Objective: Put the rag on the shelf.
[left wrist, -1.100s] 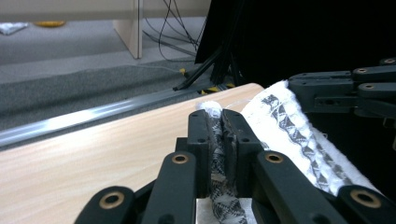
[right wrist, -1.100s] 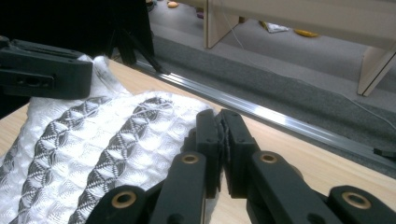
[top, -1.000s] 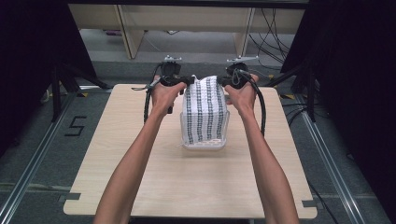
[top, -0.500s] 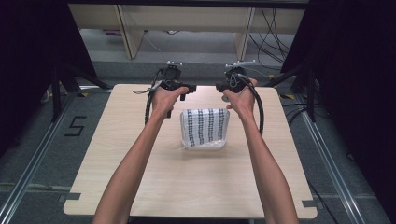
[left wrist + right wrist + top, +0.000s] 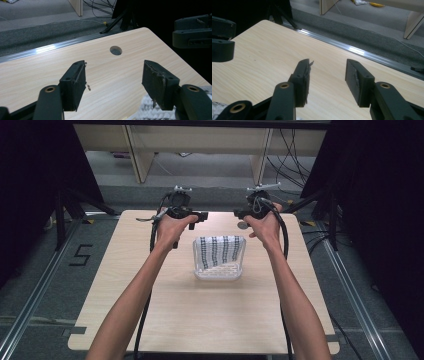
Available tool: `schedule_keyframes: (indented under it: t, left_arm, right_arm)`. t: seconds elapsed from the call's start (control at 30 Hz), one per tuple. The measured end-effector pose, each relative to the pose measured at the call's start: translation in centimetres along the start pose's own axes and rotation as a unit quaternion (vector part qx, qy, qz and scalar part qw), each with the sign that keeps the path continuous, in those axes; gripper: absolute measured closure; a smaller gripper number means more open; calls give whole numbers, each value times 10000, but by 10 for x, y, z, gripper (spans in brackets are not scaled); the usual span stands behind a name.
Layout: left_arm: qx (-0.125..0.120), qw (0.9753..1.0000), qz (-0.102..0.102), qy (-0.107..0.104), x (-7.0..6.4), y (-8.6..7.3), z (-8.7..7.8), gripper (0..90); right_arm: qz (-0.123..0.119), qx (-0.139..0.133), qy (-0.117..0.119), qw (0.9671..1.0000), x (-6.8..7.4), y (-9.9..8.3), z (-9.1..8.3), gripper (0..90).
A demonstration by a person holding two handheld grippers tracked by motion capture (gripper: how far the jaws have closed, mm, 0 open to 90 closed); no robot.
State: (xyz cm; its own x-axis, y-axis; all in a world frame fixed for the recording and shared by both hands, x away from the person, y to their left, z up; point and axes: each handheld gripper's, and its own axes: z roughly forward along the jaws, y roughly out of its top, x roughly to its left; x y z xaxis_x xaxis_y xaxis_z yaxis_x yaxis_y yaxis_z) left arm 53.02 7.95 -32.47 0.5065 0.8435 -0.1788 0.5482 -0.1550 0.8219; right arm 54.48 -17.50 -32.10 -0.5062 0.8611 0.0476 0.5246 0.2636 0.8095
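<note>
A black-and-white patterned cloth (image 5: 220, 251) lies folded in a clear plastic tray (image 5: 218, 272) at the middle of the wooden table (image 5: 150, 310). Held above the table's far side, my left gripper (image 5: 202, 216) points inward toward my right gripper (image 5: 239, 213), and both hang just beyond the tray. In the left gripper view my left gripper (image 5: 113, 72) is open with bare table between its jaws, and the tray's bumpy rim (image 5: 147, 111) shows at the bottom right. My right gripper (image 5: 327, 68) is open too, holding nothing.
A round hole (image 5: 243, 225) pierces the table near its far edge, under the right hand. Metal floor rails (image 5: 30, 295) run along both sides of the table. Cables and tripod legs (image 5: 320, 200) stand behind the far right corner.
A second ago both grippers held the cloth stretched upright over the tray. It has dropped into the tray, and both grippers have opened and drawn apart toward the far edge.
</note>
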Motion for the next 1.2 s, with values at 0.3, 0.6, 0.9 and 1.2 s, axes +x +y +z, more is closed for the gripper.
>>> schedule_keyframes:
  t: [0.3,0.6,0.9,1.2]
  left_arm:
    - [-4,9997,-80,-251,4,-6,-20,285]
    - [-162,9993,51,-330,7,-24,-53,237]
    - [-227,9986,-10,-475,9,-51,-78,190]
    - [-241,9978,-45,-613,12,-78,-93,187]
  right_arm:
    - [183,-138,308,9993,-4,-5,-22,451]
    - [178,-246,641,9975,6,-12,-43,397]
    - [97,-269,747,9968,12,-25,-59,384]
    - [-35,-211,763,9969,15,-35,-63,381]
